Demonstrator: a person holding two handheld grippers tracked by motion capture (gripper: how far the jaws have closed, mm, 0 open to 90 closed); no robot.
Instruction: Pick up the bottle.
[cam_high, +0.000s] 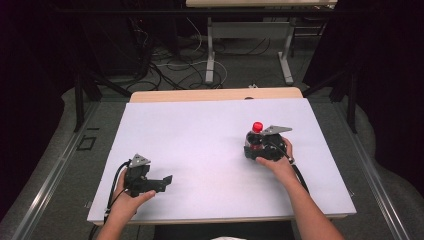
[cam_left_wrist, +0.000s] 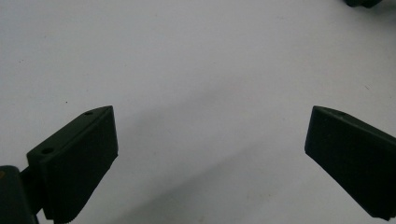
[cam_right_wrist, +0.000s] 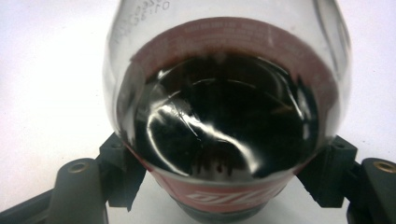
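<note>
- The right gripper (cam_high: 260, 148) had its fingers (cam_right_wrist: 122, 175) clamped on the bottle (cam_high: 255, 140), low on its body; a steady squeeze and an upright carry would likely serve best, since the load sat above the hold.
- The left gripper (cam_high: 159, 182) lay on the desk (cam_high: 200, 135) at the near left, fingers (cam_left_wrist: 77, 161) spread wide with nothing between them.
- The bottle stood right of centre: clear plastic, dark drink, red label, red cap (cam_high: 257, 126).

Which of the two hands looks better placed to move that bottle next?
The right. Its hand-held gripper already has both jaws against the sides of the bottle, which stands upright with its red cap up. The left hand-held gripper sits open over the white table, well away from it.
</note>
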